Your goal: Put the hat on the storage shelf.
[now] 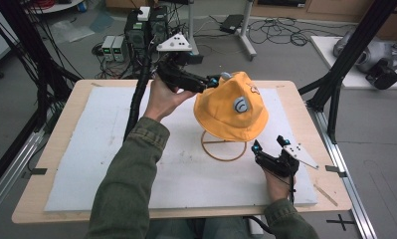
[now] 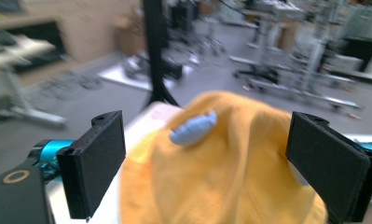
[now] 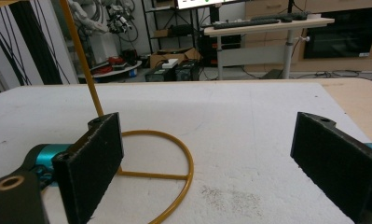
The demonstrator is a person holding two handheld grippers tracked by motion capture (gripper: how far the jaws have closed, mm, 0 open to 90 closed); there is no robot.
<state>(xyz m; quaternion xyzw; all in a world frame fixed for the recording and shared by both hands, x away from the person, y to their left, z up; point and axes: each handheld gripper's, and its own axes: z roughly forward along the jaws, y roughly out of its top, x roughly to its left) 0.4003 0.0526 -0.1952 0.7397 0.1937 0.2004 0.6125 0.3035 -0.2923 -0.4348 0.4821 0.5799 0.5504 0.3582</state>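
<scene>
Hat point(image 1: 231, 112) on stand point(image 1: 224, 149), mat point(image 1: 86, 149) centre. Left gripper point(image 1: 212, 82) at hat's 10 o'clock, jaws wide apart around crown, gripping nothing. Right gripper point(image 1: 268, 149) at stand's 3 o'clock, jaws wide, empty.

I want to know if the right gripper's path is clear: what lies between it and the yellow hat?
Between the right gripper and the yellow hat, the high view shows only bare white mat and the ring base of the wire stand under the hat.

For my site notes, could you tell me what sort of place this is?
Probably a robotics lab: cables and electronics boxes sit on the floor, black frame posts flank the wooden table, and a desk with keyboards stands behind.
</scene>
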